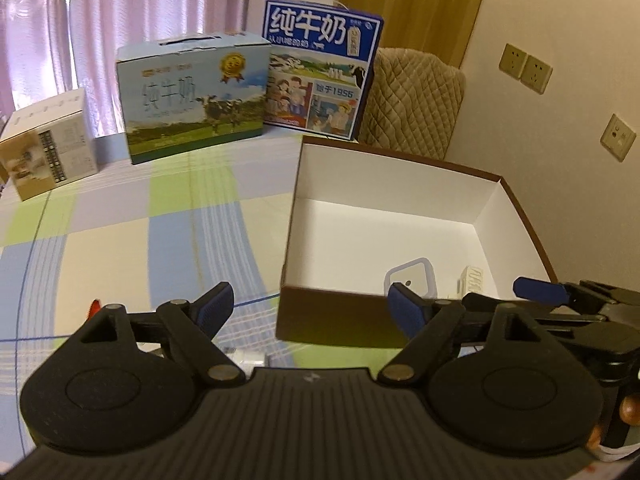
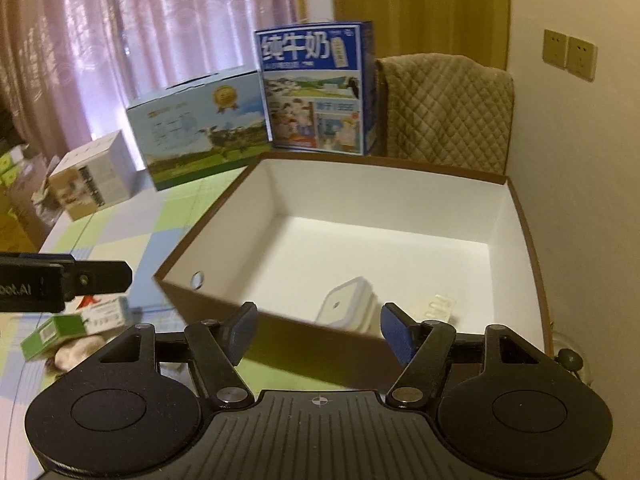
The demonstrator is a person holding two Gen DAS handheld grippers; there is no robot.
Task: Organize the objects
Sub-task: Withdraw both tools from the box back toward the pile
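Two items already in brown box (image 2: 400, 208): lidded container (image 2: 347, 307), white pack (image 2: 440, 306). Both grippers, left (image 1: 310, 312) and right (image 2: 318, 330), wide open, empty. Green carton (image 2: 60, 330) still on table (image 1: 120, 240); next grab probably that, left side.

box (image 2: 208, 300): I'm seeing brown outside, white inside
tablecloth (image 1: 132, 248): showing checks, green/blue/cream w/ thin blue lines
tall milk carton (image 1: 320, 68): blue, white lettering, cartoon farm pics
wide milk carton (image 1: 196, 100): pale blue sky, green field, b&w cow, gold badge
curtain (image 1: 120, 4): pink, sheer
small pack (image 2: 60, 330): green + white
finger pads (image 2: 394, 334): I'm reading them as blue on black
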